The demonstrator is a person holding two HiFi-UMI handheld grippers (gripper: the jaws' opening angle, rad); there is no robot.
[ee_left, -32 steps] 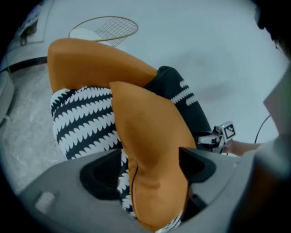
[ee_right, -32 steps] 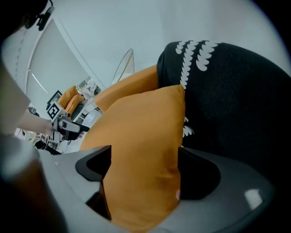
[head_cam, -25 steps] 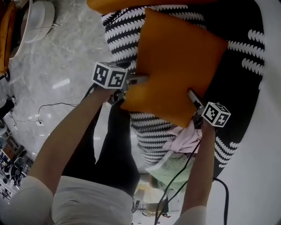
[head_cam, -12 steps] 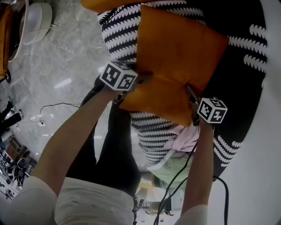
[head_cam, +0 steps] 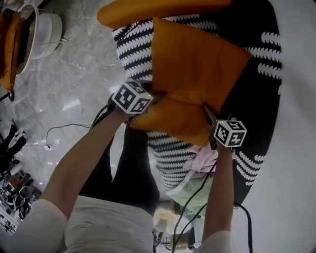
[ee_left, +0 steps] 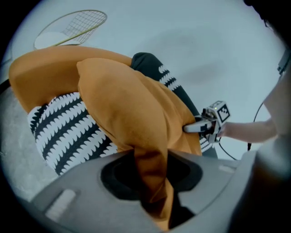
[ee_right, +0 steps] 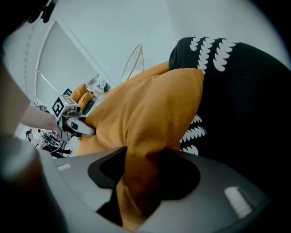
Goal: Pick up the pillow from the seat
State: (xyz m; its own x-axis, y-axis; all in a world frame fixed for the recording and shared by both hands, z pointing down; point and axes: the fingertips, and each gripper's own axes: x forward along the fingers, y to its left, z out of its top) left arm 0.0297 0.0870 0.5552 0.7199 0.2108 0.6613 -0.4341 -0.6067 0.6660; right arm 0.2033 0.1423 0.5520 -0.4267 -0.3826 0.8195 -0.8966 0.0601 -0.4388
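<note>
An orange pillow (head_cam: 197, 74) lies on a black-and-white patterned seat (head_cam: 133, 44). My left gripper (head_cam: 154, 97) is at the pillow's near left corner and my right gripper (head_cam: 207, 112) at its near right corner. Both sets of jaws are closing, with orange cloth between them. In the left gripper view a bunched fold of the pillow (ee_left: 127, 104) runs down between the jaws of the left gripper (ee_left: 152, 182). In the right gripper view the pillow (ee_right: 150, 109) is pinched the same way by the right gripper (ee_right: 141, 182). The pillow's near edge is puckered between the two grips.
A second orange cushion (head_cam: 148, 10) lies along the seat's far edge. Pink cloth (head_cam: 202, 160) and green paper (head_cam: 192, 190) sit below the seat's near side. A white round object (head_cam: 44, 24) and a cable (head_cam: 64, 126) are on the grey marble floor at left.
Both grippers have pushed in on the pillow's near corners and their jaws have narrowed on the cloth. The pillow's near edge has bunched up and drawn inward.
</note>
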